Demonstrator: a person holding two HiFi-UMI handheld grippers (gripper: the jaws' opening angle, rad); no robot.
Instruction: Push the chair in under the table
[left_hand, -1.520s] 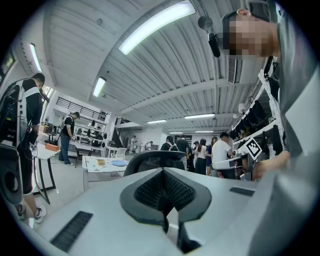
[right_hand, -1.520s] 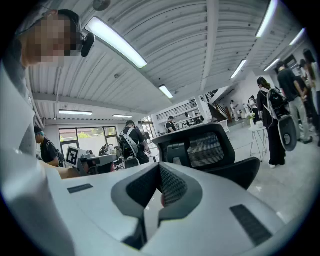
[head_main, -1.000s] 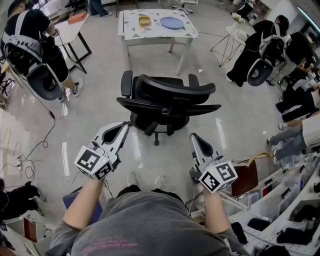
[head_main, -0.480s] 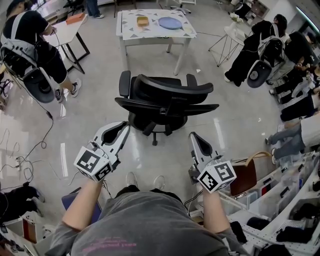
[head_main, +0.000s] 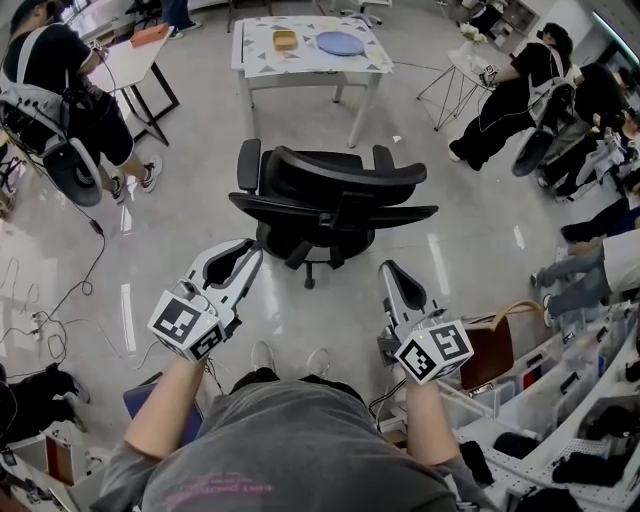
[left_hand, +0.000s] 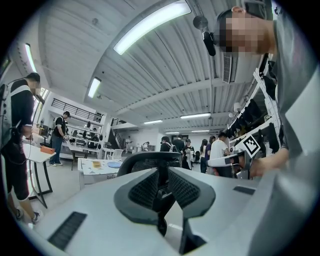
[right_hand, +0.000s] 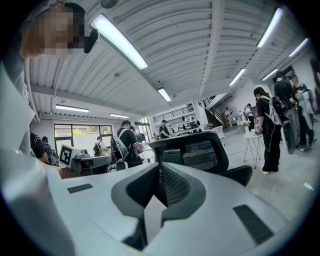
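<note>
1. Grey floor (head_main: 200, 220), head view: black chair (head_main: 330, 200) stands just ahead of both tools' tips, untouched, its back toward them. White table (head_main: 260, 58) is beyond the chair, well apart from it. Chair sits where it did a sec ago, so no push yet.
2. Same view: left gripper (head_main: 250, 250) & right gripper (head_main: 390, 270) are aimed at the chair back, one toward each side.
3. Left gripper view: jaws have just been opening. There's now a narrow gap w/ nothing btwn them, and the chair back shows through it further ahead. Table is ahead-left, past the chair.
4. Right gripper view: jaws together, nothing held. Chair back is ahead & a bit right, clear of the tips.
5. Meaning, prob.: task barely begun. Left may be readying a hold on the chair back, or may just push. Both tools must first reach the chair, then shove it twd the table.
</note>
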